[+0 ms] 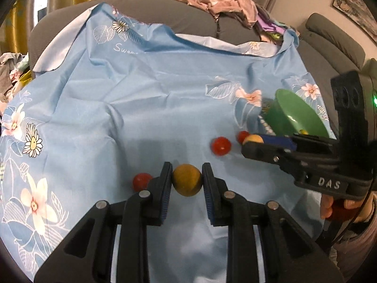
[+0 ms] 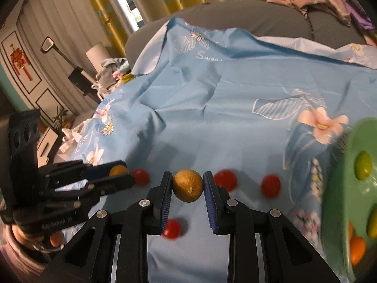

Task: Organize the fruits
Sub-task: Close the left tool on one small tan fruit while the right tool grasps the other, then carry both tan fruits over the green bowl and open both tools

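My left gripper (image 1: 186, 179) is shut on a round yellow-brown fruit (image 1: 186, 183) just above the blue floral cloth (image 1: 141, 99). My right gripper (image 2: 187, 182) is shut on a similar yellow-brown fruit (image 2: 187, 185); it also shows in the left wrist view (image 1: 253, 142) at the right. Small red fruits lie on the cloth (image 1: 220, 145) (image 1: 142, 181) (image 1: 242, 136), and in the right wrist view (image 2: 225, 179) (image 2: 271, 185) (image 2: 172, 228). A green bowl (image 1: 295, 115) stands at the right; in the right wrist view (image 2: 353, 188) it holds green and orange fruits.
The cloth (image 2: 223, 94) covers a grey sofa (image 1: 188, 16). Heaped clothes (image 1: 231, 4) lie on the sofa back. The left gripper shows at the left of the right wrist view (image 2: 119, 174). A lamp and curtains stand beyond the sofa's left end.
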The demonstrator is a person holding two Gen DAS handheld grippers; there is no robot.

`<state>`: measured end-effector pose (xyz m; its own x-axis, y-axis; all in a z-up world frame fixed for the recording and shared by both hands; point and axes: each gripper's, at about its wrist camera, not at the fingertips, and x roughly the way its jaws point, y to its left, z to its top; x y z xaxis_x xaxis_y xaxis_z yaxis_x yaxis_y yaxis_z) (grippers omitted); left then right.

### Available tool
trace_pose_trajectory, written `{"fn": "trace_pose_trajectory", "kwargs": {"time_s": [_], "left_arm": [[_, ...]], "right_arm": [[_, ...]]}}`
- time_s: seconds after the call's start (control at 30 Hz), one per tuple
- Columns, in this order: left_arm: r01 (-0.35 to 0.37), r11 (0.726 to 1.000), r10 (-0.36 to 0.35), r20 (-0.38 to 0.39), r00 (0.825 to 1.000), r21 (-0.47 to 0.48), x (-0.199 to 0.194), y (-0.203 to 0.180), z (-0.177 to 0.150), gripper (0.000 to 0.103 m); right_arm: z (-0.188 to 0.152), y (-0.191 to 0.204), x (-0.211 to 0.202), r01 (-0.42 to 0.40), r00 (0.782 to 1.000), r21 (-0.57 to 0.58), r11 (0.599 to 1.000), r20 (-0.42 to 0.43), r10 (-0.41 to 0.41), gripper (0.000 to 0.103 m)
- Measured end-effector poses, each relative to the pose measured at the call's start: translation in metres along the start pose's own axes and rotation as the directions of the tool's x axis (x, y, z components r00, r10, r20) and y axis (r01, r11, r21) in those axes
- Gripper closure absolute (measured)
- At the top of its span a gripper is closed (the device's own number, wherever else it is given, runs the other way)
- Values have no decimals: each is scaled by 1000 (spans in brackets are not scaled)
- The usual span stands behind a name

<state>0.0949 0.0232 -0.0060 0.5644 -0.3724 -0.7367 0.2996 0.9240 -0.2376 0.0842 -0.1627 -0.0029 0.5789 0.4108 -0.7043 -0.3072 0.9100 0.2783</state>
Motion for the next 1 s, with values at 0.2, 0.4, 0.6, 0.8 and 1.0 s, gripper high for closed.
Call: {"fn": "trace_pose_trajectory", "kwargs": {"time_s": [0.2,0.4,0.6,0.8,1.0], "left_arm": [[-4,1000,4,11,1000,6,-14,-17,-6,78],[-8,1000,8,14,1000,27,-24,-36,-12,78],[-2,999,1,18,1000,52,-30,-53,-13,78],[3,997,-5,23,1000,76,-32,-69,-10,78],[10,994,-13,28,1000,109,-32,-85,-3,78]], "right_arm": [[-21,3,-32,10,999,3,1000,34,-10,74],[-37,2,-56,12,998,13,1000,56,-12,74],[-47,-1,-75,20,996,21,1000,89,-22,74],[-52,-3,-89,25,992,25,999,120,-28,74],[-55,-12,-102,28,988,39,999,148,-33,74]]}}
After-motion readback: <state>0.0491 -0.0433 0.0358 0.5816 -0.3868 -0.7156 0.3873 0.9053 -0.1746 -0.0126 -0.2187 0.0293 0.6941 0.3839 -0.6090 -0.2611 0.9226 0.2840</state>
